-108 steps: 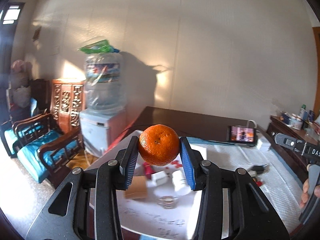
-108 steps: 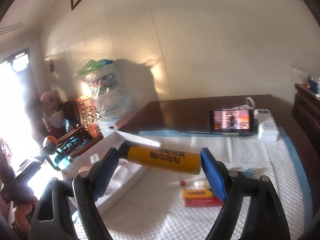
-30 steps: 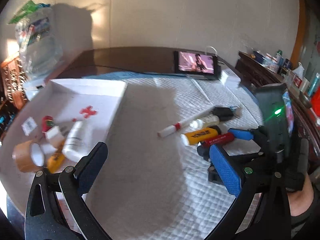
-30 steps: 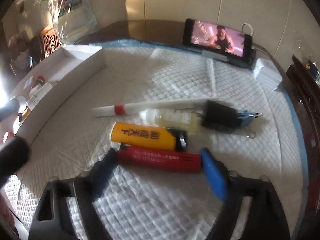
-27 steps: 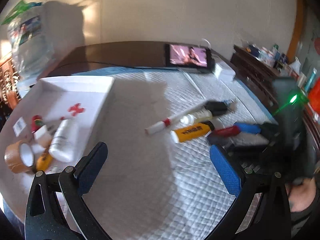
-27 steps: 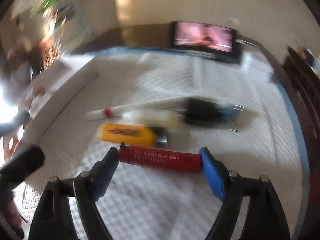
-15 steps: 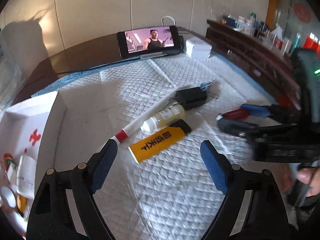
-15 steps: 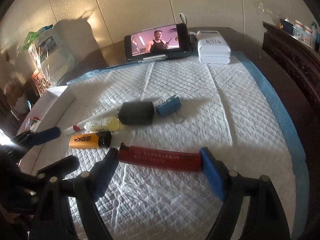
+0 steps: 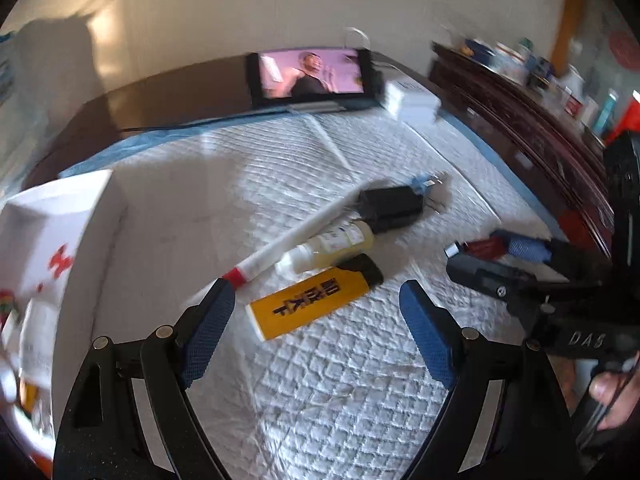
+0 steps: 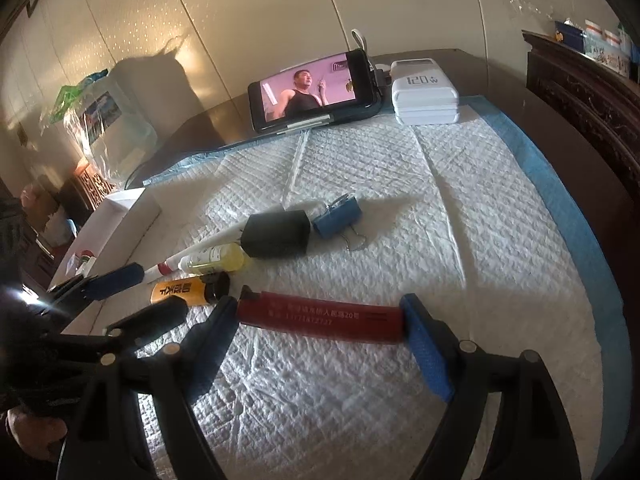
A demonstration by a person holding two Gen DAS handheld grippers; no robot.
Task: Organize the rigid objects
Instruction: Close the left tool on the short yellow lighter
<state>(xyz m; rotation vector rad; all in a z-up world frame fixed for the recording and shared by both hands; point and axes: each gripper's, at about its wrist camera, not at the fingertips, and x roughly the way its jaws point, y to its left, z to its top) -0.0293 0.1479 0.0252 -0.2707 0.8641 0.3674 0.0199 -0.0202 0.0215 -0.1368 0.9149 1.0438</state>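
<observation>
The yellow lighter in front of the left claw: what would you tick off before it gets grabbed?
1. Jaws wide enough: ok. The left gripper has just been closing a little; the yellow lighter lies between its jaws, untouched.
2. Lighter square to the jaws: not ok, it lies slanted.
3. Neighbours clear: not ok, the red end of the white pen lies right by one finger.
4. Small bottle clear of the lighter: cannot tell.
5. Other hand out of the way: ok. The right gripper is off to the side, clamped on the red lighter.
</observation>
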